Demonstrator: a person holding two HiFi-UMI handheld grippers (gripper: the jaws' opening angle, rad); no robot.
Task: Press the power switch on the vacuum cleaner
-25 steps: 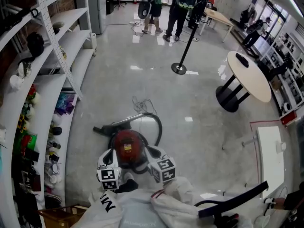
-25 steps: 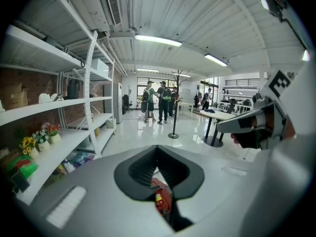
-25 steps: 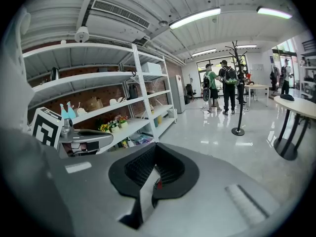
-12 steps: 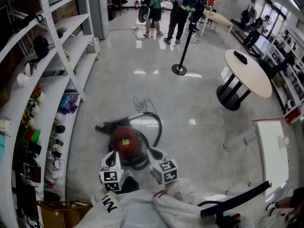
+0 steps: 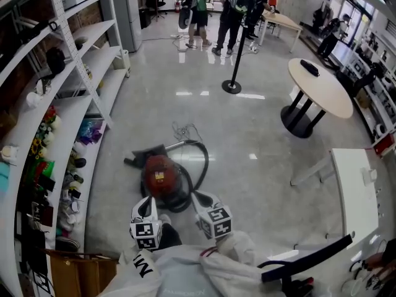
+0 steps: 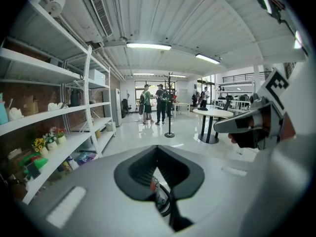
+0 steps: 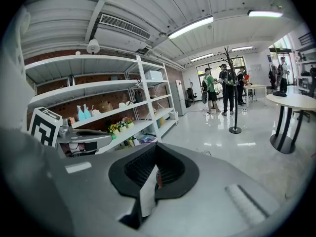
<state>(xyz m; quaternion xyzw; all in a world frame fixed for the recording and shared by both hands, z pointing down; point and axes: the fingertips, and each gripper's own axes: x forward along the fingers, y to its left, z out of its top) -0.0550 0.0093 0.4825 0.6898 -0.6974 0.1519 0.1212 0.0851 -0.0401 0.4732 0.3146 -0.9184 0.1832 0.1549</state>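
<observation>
Head view: red vacuum cleaner (image 5: pixel 161 175) sits on the floor (image 5: pixel 266 129) toward the shelving (image 5: pixel 74 98) side, with its hose (image 5: pixel 203 163) looped round its far side. Both grippers are held low just short of it. The left gripper (image 5: pixel 147 203) is almost at the near rim of the body; the right gripper (image 5: pixel 198 198) is beside the hose loop, not touching. Left gripper view: jaws drawn together with nothing between them, only a sliver of the red body and black hose showing through the slit (image 6: pixel 158 194). Right gripper view: same, jaws together and empty, a thin red strip visible past them (image 7: pixel 157 178). Step in hand looks like the approach, switch not yet pressed. I can't pick out the switch itself; there's a small light patch on top of the body, but it's too small to tell if that's it. Next move, as I read it: bring one closed jaw tip down over the top of the body, find the button, and push straight down. Closed jaws suit a poke. Risk: the body is on wheels and may roll away under an off-axis push, so the other gripper may need to steady it.
</observation>
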